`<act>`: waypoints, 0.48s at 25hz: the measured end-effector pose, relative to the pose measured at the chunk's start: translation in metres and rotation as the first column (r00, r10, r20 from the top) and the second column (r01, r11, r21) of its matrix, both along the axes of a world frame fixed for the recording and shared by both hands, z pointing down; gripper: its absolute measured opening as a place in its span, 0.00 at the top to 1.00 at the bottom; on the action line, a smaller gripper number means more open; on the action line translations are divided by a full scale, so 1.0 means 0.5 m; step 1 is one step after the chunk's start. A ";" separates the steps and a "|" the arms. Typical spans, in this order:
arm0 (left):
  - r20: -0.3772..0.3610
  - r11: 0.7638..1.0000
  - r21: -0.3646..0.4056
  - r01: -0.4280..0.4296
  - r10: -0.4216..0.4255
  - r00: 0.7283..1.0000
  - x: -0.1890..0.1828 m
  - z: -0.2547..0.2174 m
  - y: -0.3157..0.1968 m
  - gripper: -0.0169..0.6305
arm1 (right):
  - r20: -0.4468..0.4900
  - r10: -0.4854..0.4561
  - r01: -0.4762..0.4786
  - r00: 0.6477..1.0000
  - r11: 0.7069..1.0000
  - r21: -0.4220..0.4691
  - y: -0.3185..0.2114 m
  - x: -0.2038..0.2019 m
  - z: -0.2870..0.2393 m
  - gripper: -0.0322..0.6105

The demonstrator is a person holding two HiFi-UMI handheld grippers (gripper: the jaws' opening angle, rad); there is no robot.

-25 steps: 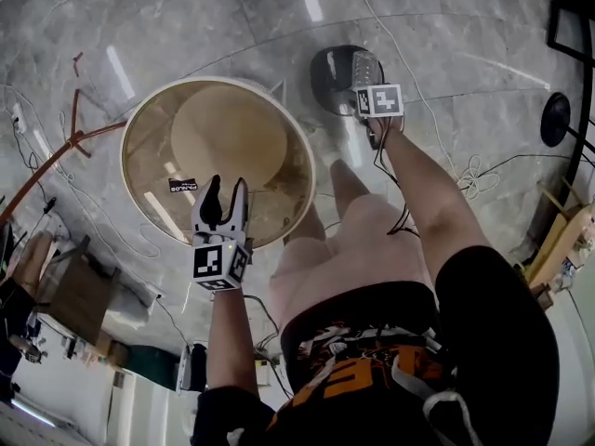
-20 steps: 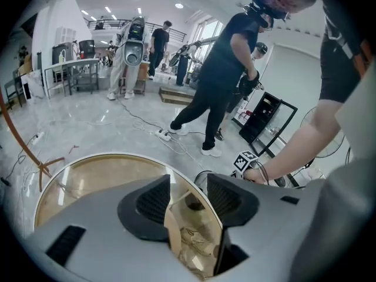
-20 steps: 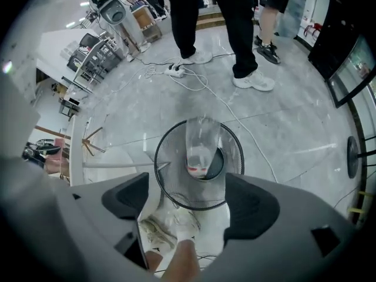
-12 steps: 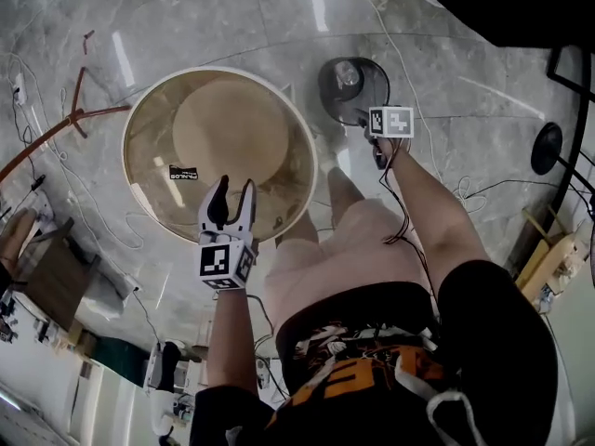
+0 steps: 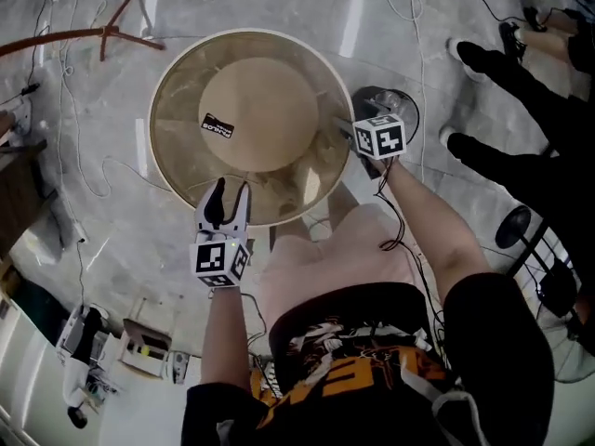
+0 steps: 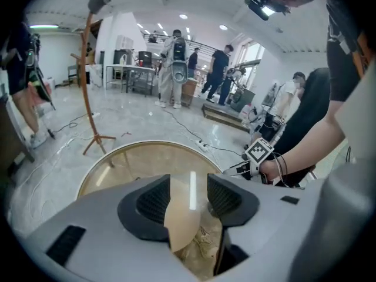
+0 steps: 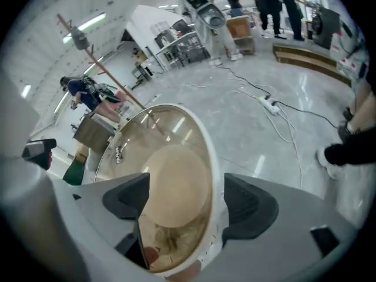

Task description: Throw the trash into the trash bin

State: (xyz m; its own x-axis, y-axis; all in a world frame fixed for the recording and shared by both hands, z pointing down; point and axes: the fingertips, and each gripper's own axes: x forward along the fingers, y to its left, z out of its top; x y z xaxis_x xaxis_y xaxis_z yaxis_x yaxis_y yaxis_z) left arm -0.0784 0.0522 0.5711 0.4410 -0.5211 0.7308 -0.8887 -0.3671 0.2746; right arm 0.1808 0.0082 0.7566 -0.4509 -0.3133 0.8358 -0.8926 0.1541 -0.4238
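The trash bin [image 5: 152, 137], a wide round tub with see-through brownish walls and a pale bottom, stands on the marble floor [image 5: 112, 212] straight ahead of the person, and both claws hang over its near side. The right claw [image 7: 185, 207] is at the bin's right rim, tilted down into it. Its jaws have just been opening and stand about as wide as they go, with nothing between them but the rim and the bin's inside. The left claw [image 6: 188, 197] is over the near rim, jaws also apart. A tan shape [image 6: 179, 219] lies against its left pad and stops short of the right one. I cannot tell whether that is a scrap of card or only the bin's pale bottom seen through the gap, so it reads as not gripped. The only trash that shows is crumpled pale litter [image 7: 170, 239], low inside the bin on the side nearest the claws. Such stuff looks light, soft and easily crushed, and probably not slippery. A claw would best pinch it across a thick fold or the bulk of a wad, since a loose edge would likely tear or slip out. Just right of the bin a dark round base [image 5: 402, 110] rests on the floor with something glinting on it, too small to name.
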 end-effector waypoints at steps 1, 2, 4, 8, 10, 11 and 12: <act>0.003 1.000 -0.002 0.029 -0.029 1.000 -0.035 -0.004 0.010 0.65 | 0.001 -0.050 0.050 0.999 0.999 0.013 -0.010 -0.048 -0.014 0.32; 0.005 0.998 -0.002 0.059 -0.059 0.998 -0.069 -0.009 0.023 0.65 | 0.002 -0.100 0.100 0.995 0.995 0.023 -0.018 -0.098 -0.026 0.32; 0.005 0.992 0.000 0.130 -0.130 0.992 -0.130 -0.020 0.049 0.65 | 0.004 -0.200 0.199 0.980 0.979 0.043 -0.034 -0.195 -0.051 0.32; 0.002 0.970 -0.001 0.242 -0.242 0.970 -0.249 -0.036 0.093 0.65 | -0.003 -0.363 0.362 0.932 0.929 0.073 -0.048 -0.392 -0.079 0.32; 0.002 0.957 -0.003 0.290 -0.290 0.957 -0.295 -0.039 0.111 0.65 | -0.007 -0.433 0.432 0.901 0.899 0.076 -0.051 -0.479 -0.077 0.32; 0.001 0.949 -0.005 0.315 -0.315 0.949 -0.313 -0.039 0.120 0.65 | -0.011 -0.464 0.464 0.886 0.883 0.073 -0.054 -0.517 -0.072 0.32; 0.001 0.941 -0.007 0.338 -0.338 0.941 -0.329 -0.039 0.130 0.65 | -0.016 -0.493 0.493 0.870 0.867 0.069 -0.057 -0.552 -0.065 0.33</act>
State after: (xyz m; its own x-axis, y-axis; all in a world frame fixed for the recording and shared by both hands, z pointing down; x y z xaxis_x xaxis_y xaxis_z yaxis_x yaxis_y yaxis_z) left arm -0.2429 0.1173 0.5517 0.2398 -0.6341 0.7351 -0.9602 -0.0431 0.2760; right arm -0.0953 -0.0201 0.7239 -0.5631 -0.1063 0.8195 -0.6920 0.6027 -0.3974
